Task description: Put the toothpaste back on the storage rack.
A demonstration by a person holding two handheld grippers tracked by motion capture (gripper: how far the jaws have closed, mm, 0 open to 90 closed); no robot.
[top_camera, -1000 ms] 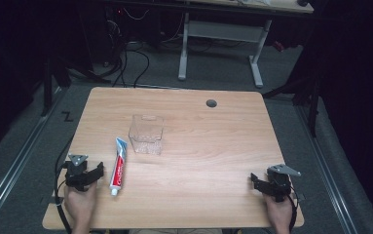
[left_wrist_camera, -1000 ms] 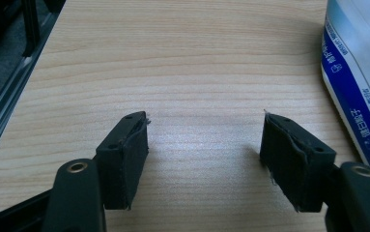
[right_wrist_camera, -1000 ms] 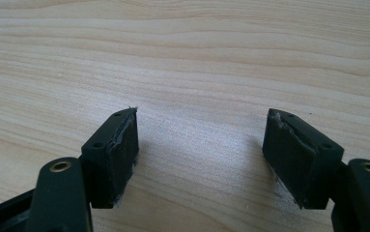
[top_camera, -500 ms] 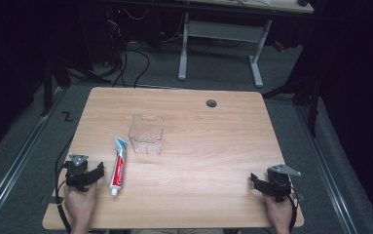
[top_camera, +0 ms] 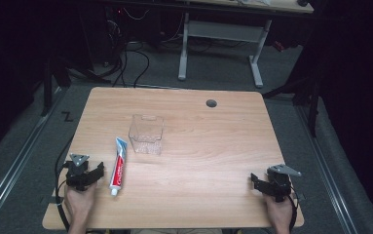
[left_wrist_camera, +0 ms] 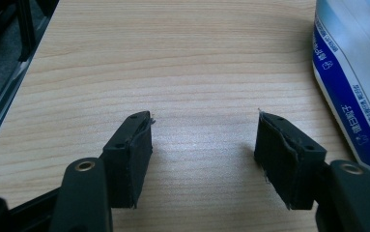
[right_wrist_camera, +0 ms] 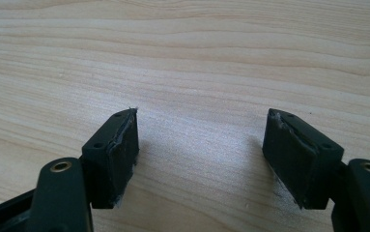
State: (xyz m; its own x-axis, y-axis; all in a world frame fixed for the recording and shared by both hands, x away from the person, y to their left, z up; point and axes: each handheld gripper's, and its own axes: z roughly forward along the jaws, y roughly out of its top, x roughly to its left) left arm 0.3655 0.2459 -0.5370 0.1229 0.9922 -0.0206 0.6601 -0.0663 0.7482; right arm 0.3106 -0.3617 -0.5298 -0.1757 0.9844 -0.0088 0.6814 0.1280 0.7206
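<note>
The toothpaste tube (top_camera: 118, 164) lies flat on the wooden table (top_camera: 213, 146), cap end towards the person and crimped end angled up towards one o'clock. At about one o'clock from the tube, close but not touching, stands a small clear plastic container (top_camera: 146, 133), open at the top and empty as far as I can tell.

The left gripper (top_camera: 96, 171) sits just beside the tube, at its nine o'clock, low on the table near the front edge. In the left gripper view its jaws stand wide apart with bare wood between them, holding nothing, and the tube's white and blue side (left_wrist_camera: 351, 87) lies off at two o'clock, outside the gap.

The right gripper (top_camera: 256, 183) rests well apart from all this, down at the table's five o'clock corner. Its jaws are also spread wide and empty over plain wood.

Compared with the pictures from a second ago, nothing has shifted: tube, container and both hands sit where they were. My reading is that the work has not begun, and the left gripper, being nearest, looks the likely one to swing towards three o'clock and take the tube.
</note>
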